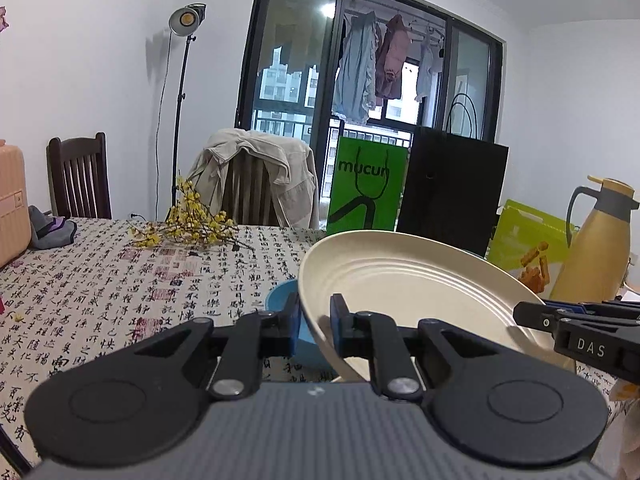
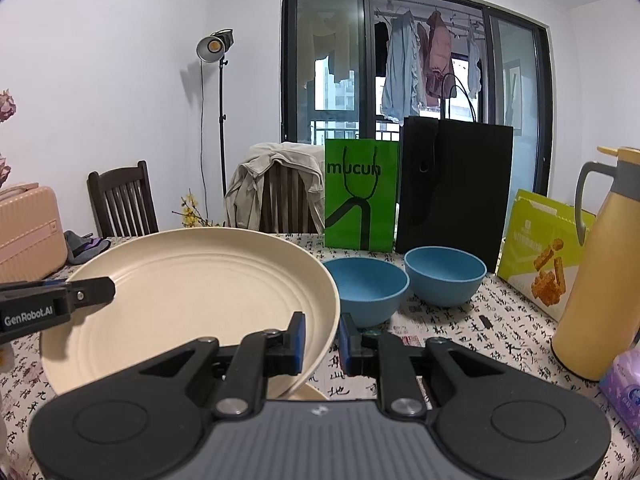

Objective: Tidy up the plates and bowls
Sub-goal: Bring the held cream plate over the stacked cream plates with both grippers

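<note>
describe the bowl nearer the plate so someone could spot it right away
Find the green bag standing on the table. Two blue bowls sit in front of it; this bowl is the left one, its rim beside the cream plate. The other bowl sits before the black bag.

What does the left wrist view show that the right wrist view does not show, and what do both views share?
Only the left wrist view: the yellow flower branch lying in full on the tablecloth, and just one blue bowl, partly hidden.

Only the right wrist view: two blue bowls side by side in the open, and a purple packet at the right edge.

Both: the cream plate, gripped at opposite rims by the left gripper and the right gripper, plus the green bag and gold jug.
</note>
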The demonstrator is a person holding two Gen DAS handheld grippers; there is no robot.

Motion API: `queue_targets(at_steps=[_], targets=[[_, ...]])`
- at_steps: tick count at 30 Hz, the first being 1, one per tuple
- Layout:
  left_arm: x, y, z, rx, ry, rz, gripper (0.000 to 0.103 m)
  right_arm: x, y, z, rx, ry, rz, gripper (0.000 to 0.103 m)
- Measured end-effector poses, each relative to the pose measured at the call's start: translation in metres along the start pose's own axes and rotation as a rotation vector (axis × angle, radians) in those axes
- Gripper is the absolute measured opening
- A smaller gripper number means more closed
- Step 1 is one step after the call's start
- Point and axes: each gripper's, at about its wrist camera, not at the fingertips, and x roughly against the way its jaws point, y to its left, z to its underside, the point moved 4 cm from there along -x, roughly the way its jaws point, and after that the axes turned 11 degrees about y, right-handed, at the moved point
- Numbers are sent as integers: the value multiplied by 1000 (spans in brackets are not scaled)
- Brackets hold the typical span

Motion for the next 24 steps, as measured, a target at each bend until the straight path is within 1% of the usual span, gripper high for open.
queue_targets(at_steps=[10,24], targets=[[-5,1,16,-15,32,11,16,3,-1,13,-12,11,-4,17],[-13,1,36,-37,81,18,16,-3,-4,35,-24,48,-6,17]])
